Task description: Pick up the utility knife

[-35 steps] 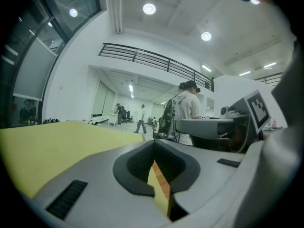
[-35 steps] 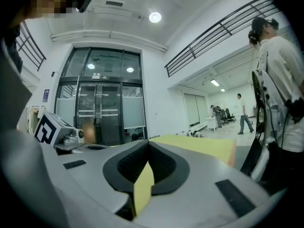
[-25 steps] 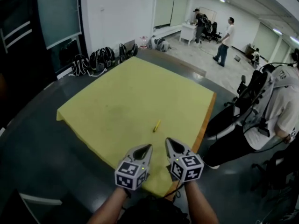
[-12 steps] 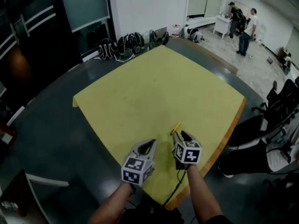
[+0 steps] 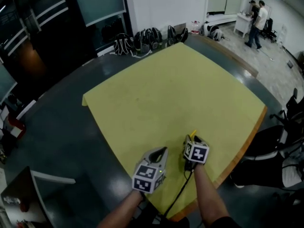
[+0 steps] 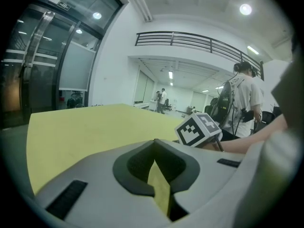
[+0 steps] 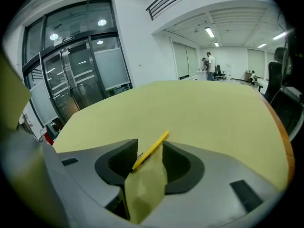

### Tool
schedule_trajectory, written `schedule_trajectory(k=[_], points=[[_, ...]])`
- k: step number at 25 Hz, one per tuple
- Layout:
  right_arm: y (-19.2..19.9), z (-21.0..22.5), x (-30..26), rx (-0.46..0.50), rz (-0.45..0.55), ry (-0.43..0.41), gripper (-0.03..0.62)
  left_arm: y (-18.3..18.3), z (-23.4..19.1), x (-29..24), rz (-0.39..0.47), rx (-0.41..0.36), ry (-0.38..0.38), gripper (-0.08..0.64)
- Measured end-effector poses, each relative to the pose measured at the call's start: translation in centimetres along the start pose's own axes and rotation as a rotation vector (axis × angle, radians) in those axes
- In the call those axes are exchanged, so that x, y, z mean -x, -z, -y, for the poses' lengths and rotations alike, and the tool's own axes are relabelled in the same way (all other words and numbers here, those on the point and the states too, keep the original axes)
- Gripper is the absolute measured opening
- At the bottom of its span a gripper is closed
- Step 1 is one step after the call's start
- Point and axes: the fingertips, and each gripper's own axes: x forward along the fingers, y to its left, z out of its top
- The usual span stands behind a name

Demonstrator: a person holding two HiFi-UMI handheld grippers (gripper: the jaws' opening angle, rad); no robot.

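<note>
Left gripper (image 5: pixel 162 152), nearest the body, hung back and to the left of the right one. In its own view the left gripper (image 6: pixel 154 144) had its jaws drawn together at the tips. Nothing sat between them, and only a sliver of yellow showed through the gap behind. It took no part in the pick.

Right gripper (image 5: pixel 192 138) was further forward, low over the yellow cloth (image 5: pixel 171 89). In its own view the right gripper (image 7: pixel 150 142) had its jaws parted to a modest gap. The utility knife (image 7: pixel 151 150), slim and yellow, lay flat on the cloth, slantwise in that gap. Its near end was by the left pad and its far end poked just past the jaw tips. I could not tell whether either pad touched it. From the head view only the knife's far tip (image 5: pixel 193 134) showed ahead of the gripper.

Judgement: the approach was done and the jaws straddled the knife. Closing and lifting were left. Because the knife lay at a slant, a squeeze might swivel it before it seated.

Beyond the gripper lay open cloth, then the dark table (image 5: pixel 61 132). A row of bags (image 5: pixel 142 39) sat on the floor just past its far edge. People (image 5: pixel 259 15) stood well off in the room.
</note>
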Motion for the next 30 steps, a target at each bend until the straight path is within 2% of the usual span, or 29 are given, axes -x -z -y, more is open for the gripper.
schedule_trajectory(k=[8, 10, 14, 17, 23, 30], points=[[2.1, -0.4, -1.6, 0.075, -0.080, 0.042, 0.155, 1.7, -0.6, 0.7, 0.003, 0.045, -0.021, 0.008], [2.2, -0.7, -1.6, 0.090, -0.085, 0.028, 0.150, 2.2, -1.0, 1.0, 0.004, 0.052, -0.027, 0.008], [0.8, -0.9, -1.3, 0.123, -0.101, -0.004, 0.069, 1.0, -1.0, 0.8, -0.009, 0.075, -0.025, 0.008], [1.1, -1.1, -0.7, 0.128, -0.098, -0.043, 0.064, 1.1, -0.6, 0.9, -0.009, 0.074, -0.018, 0.008], [0.2, -2.6, 2.7, 0.100, -0.007, -0.119, 0.063, 0.6, -0.1, 1.6, 0.006, 0.059, 0.012, 0.008], [-2.9, -4.6, 10.6, 0.079, 0.190, -0.197, 0.061, -1.7, 2.5, 3.1, 0.048, 0.015, 0.091, 0.008]])
